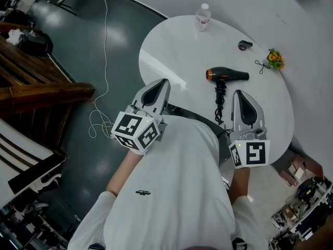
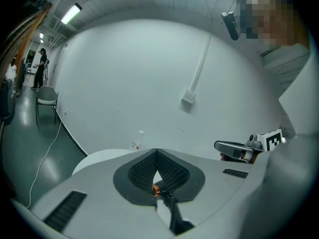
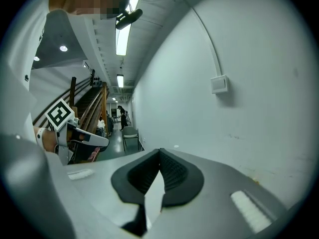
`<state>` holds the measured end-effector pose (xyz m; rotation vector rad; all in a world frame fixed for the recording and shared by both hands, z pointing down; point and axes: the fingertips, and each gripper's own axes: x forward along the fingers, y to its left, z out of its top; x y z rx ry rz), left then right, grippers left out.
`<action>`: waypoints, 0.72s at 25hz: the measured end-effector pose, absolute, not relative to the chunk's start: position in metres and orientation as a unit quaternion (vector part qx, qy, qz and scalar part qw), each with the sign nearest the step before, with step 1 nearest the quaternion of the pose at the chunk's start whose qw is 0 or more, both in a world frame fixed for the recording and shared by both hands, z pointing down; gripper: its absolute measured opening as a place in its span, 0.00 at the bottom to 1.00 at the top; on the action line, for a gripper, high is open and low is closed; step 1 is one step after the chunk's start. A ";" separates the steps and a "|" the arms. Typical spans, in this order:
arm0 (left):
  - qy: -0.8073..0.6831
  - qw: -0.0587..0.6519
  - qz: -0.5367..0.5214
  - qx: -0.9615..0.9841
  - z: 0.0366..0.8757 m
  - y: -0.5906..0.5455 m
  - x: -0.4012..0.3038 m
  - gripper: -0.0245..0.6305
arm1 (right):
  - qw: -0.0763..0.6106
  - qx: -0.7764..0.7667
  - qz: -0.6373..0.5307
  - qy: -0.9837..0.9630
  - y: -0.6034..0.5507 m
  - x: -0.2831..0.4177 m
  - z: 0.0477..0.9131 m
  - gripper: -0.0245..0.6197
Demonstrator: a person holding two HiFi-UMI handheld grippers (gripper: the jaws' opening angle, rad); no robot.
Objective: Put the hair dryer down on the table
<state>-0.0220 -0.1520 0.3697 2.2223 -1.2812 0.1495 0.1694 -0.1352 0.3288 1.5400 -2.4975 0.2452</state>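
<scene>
A black hair dryer (image 1: 226, 76) with an orange rim lies on its side on the white oval table (image 1: 171, 46), its black cord (image 1: 219, 102) trailing toward me. Neither gripper touches it. My left gripper (image 1: 162, 82) hovers at the table's near left edge, jaws shut and empty. Through the gap under its pads in the left gripper view I see the hair dryer's orange rim (image 2: 156, 189). My right gripper (image 1: 238, 94) is held just right of the cord, also shut with nothing between its pads (image 3: 172, 171).
A water bottle (image 1: 202, 16) stands at the table's far edge. A small dark object (image 1: 244, 45), scissors (image 1: 261, 65) and a yellow-green sprig (image 1: 275, 59) lie far right. White cable (image 1: 99, 113) runs over the floor beside wooden stairs (image 1: 31, 82).
</scene>
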 end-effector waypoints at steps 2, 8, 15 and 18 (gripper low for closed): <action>-0.479 0.282 0.056 0.829 0.370 -0.152 -0.022 0.05 | 0.099 0.518 0.084 -0.845 -0.136 0.168 0.331 0.05; -0.480 0.282 0.055 0.829 0.370 -0.153 -0.018 0.05 | 0.096 0.518 0.082 -0.846 -0.138 0.172 0.330 0.05; -0.480 0.283 0.057 0.829 0.371 -0.156 -0.014 0.05 | 0.093 0.523 0.084 -0.843 -0.141 0.180 0.330 0.05; -0.477 0.283 0.059 0.830 0.371 -0.158 -0.010 0.05 | 0.092 0.530 0.088 -0.838 -0.143 0.187 0.333 0.05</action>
